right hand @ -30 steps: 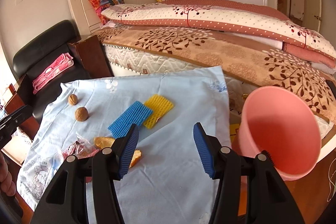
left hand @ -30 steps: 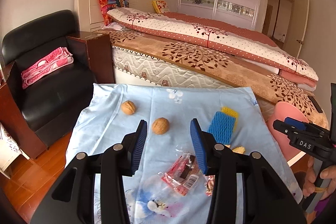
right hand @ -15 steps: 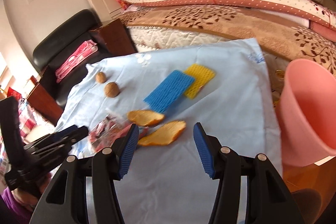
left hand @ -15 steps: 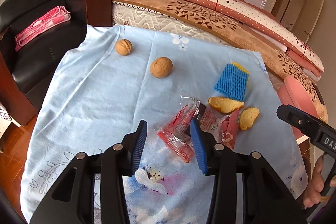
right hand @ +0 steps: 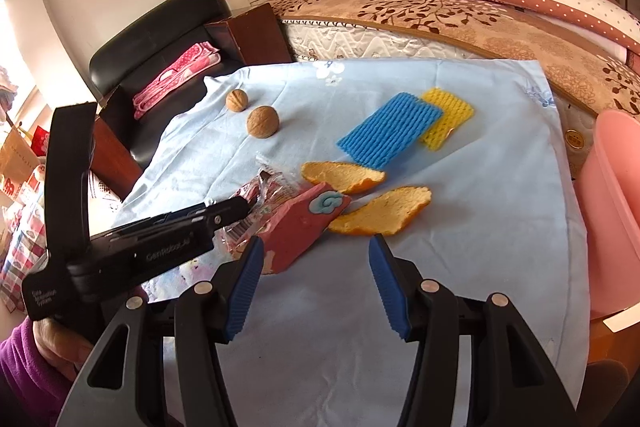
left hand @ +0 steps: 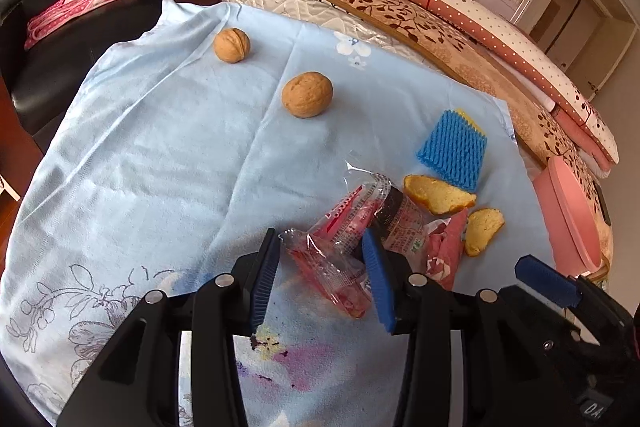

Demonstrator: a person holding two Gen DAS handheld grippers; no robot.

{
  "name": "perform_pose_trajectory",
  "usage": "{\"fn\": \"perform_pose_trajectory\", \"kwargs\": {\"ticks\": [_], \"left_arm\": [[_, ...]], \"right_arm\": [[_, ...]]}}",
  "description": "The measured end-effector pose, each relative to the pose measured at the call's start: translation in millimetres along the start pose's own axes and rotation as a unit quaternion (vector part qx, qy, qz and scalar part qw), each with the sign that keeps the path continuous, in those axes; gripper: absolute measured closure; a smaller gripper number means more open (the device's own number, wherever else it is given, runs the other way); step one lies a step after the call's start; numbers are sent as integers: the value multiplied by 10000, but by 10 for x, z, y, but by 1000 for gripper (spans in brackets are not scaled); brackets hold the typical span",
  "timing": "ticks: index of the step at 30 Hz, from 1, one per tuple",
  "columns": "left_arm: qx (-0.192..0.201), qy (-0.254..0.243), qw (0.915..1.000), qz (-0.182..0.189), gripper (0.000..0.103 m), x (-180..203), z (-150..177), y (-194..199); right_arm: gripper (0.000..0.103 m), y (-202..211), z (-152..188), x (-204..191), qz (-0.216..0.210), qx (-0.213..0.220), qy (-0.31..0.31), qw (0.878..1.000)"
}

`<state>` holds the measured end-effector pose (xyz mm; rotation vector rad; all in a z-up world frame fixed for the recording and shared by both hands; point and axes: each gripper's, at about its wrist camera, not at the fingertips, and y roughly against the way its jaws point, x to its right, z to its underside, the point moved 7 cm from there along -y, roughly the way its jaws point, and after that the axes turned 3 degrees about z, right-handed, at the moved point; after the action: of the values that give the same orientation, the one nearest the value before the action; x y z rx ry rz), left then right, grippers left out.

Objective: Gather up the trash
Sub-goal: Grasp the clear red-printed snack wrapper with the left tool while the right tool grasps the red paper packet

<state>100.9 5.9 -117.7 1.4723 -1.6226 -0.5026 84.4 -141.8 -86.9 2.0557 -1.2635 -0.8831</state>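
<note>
The left gripper (left hand: 320, 279), jaws spread, straddles the clear wrapper (left hand: 332, 267) at lower centre. Only the right view shows the yellow net (right hand: 446, 123) fully; the right gripper (right hand: 316, 287) gapes over blue cloth (right hand: 480, 227), beside the bed (right hand: 440, 15).

The pink bin (right hand: 616, 211) is cut off by the right edge in the right wrist view. The yellow foam net (left hand: 472, 117) is mostly hidden behind the blue foam net (left hand: 454, 147) in the left wrist view. Print on the clear wrapper (left hand: 352, 227) is too small to read.
</note>
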Motion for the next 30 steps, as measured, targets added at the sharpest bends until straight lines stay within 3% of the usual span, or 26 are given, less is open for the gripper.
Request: {"fn": "perform_pose_trajectory", "kwargs": {"ticks": [5,8,10,20,30], "left_arm": [[15,52,9995,304,61,43,15,29],[161,-90,9993,333,78,83,21,84],[245,-104,9989,380,83,82,3,130],[946,-265,9951,69,84,-46,-149,507],[1171,-151,9929,-152,84,-269,-220,688]], "right_arm": [[45,-65,43,-83,-13,-84,118,9999],[45,-115,65,-129,11,-136,186,9997],[45,-143,67,-154,32,-155,219,9996],[45,-332,14,-273,83,-286,167,9994],[45,-582,-41,-373,542,-377,393,9970]]}}
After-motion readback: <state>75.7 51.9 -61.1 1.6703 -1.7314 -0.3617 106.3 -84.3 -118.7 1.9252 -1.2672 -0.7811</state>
